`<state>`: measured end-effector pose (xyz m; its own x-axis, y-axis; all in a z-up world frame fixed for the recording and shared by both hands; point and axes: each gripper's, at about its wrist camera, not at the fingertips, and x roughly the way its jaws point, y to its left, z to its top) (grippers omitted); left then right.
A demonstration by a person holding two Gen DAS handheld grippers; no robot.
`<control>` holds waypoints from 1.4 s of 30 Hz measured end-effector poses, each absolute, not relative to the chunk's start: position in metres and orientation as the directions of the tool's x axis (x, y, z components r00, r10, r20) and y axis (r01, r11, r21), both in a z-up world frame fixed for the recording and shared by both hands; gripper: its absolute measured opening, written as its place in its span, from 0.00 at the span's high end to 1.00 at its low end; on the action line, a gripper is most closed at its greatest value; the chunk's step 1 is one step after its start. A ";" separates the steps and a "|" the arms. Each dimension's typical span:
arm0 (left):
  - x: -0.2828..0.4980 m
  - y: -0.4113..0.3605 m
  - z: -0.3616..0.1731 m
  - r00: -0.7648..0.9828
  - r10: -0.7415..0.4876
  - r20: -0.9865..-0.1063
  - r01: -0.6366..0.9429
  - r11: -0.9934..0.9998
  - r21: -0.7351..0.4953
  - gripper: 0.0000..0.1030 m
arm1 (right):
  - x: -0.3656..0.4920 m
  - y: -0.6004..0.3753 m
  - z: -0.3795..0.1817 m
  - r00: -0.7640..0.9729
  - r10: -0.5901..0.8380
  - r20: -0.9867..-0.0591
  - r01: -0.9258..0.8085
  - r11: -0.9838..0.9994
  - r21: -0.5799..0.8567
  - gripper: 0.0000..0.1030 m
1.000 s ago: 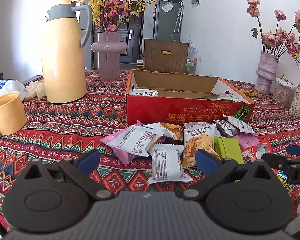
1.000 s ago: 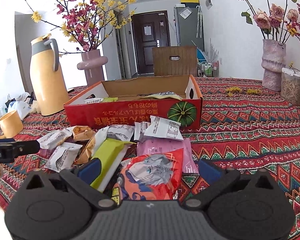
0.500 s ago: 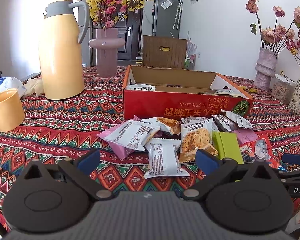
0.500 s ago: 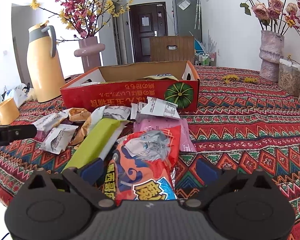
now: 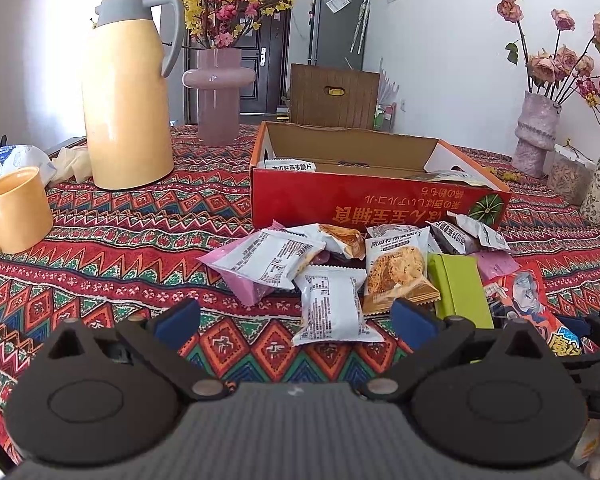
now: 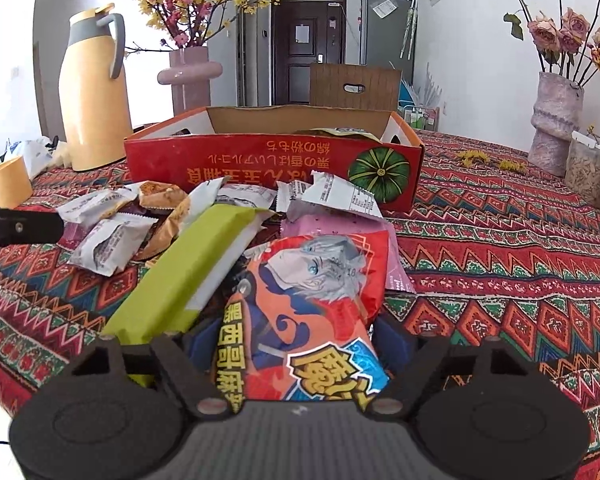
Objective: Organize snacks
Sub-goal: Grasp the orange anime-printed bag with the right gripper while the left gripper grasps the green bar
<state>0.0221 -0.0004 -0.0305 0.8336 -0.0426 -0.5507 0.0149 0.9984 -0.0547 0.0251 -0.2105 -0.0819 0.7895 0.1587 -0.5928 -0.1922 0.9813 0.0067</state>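
A pile of snack packets lies on the patterned tablecloth in front of an open red cardboard box. My right gripper is shut on a red-orange packet with a cartoon face, which also shows in the left wrist view. A green packet lies just left of it. My left gripper is open and empty, just short of a white packet. A cookie packet and other white packets lie beyond. The box holds a few packets.
A yellow thermos jug and yellow mug stand at the left. A pink vase with flowers is behind. More vases and a jar stand at the right edge. A wooden chair back is beyond the box.
My right gripper has moved forward onto the red-orange packet and closed its jaws on it. My left gripper has barely moved and stays open.
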 end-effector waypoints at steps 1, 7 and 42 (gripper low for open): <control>0.022 -0.001 -0.030 0.833 -0.042 -0.551 0.015 0.998 -0.054 0.00 | 0.024 -0.210 -0.082 0.792 0.159 -0.590 -0.193 0.981 0.004 0.27; 0.018 -0.006 -0.028 0.836 -0.036 -0.547 0.016 0.999 -0.041 0.00 | 0.019 -0.216 -0.079 0.801 0.173 -0.573 -0.193 0.981 0.027 0.38; 0.051 -0.120 -0.053 0.740 -0.079 -0.668 0.160 0.985 0.060 0.01 | -0.003 -0.314 -0.077 0.881 0.263 -0.392 -0.146 0.942 0.304 0.39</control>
<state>0.0507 -0.1203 -0.0534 0.7403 -0.0795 -0.6675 0.1600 0.9853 0.0601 -0.0025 -0.3138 -0.0770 0.8815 0.2627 -0.3924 -0.1455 0.9416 0.3035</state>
